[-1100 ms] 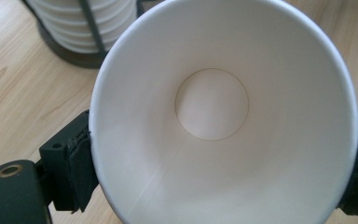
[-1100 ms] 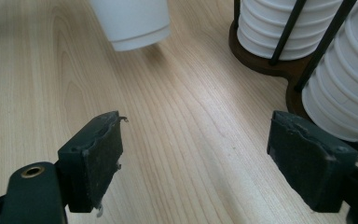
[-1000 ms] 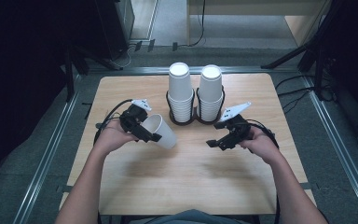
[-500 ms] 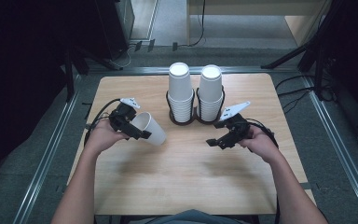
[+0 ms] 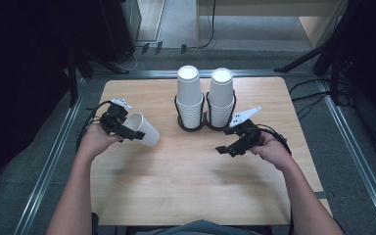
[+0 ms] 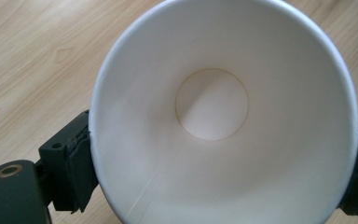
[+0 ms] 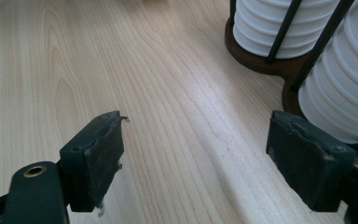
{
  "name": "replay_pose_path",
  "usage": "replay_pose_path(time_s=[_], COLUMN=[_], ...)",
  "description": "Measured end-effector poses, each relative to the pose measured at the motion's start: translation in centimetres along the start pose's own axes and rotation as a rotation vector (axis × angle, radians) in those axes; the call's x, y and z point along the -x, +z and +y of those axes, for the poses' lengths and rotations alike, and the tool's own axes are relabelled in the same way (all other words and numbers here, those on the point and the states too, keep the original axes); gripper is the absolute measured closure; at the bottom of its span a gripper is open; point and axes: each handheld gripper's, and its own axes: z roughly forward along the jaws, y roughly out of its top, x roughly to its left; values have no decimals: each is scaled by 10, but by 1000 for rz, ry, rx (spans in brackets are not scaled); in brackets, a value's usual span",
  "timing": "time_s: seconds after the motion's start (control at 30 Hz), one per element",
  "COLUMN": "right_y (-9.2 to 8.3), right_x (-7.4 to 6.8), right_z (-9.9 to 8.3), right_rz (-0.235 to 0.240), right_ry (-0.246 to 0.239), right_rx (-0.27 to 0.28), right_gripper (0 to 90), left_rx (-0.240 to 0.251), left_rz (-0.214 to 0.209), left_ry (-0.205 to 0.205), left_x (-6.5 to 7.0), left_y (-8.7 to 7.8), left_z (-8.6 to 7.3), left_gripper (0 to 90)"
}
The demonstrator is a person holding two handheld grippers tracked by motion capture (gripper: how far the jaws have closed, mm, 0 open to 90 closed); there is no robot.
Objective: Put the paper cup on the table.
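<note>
The left gripper [image 5: 129, 132] is clamped on a single white paper cup [image 5: 144, 129], its pads pressing the rim from both sides, and it holds the cup tilted on its side above the left part of the wooden table [image 5: 186, 191], with the cup's mouth turned toward the gripper and its bottom pointing toward the middle of the table. The right gripper [image 5: 226, 149] stands with its jaws spread wide and nothing between them, over the table near its right edge, just in front of the dark holder [image 5: 203, 125] that carries two stacks of cups [image 5: 190, 95] near the far edge.
</note>
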Motion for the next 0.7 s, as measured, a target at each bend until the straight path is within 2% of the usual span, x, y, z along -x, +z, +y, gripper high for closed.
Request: replay_pose_path(time_s=[0.27,0.33,0.47,0.7], right_y=[1,1,1,0], right_x=[-1,-1,-1,0], right_z=[-1,-1,-1,-3], right_rz=[0,-1,-3,-6], right_ry=[-2,-1,0,4], right_rx=[-7,-8,-11,-8], right_gripper=[191,191,192,193], left_rx=[-73,-90,-108,-155], left_rz=[52,78,108,160], left_ry=[-26,-33,-48,-47], left_x=[-16,-21,-28,-35], left_y=[2,1,-2,-3], left_z=[-1,1,5,11], left_gripper=[86,86,83,78])
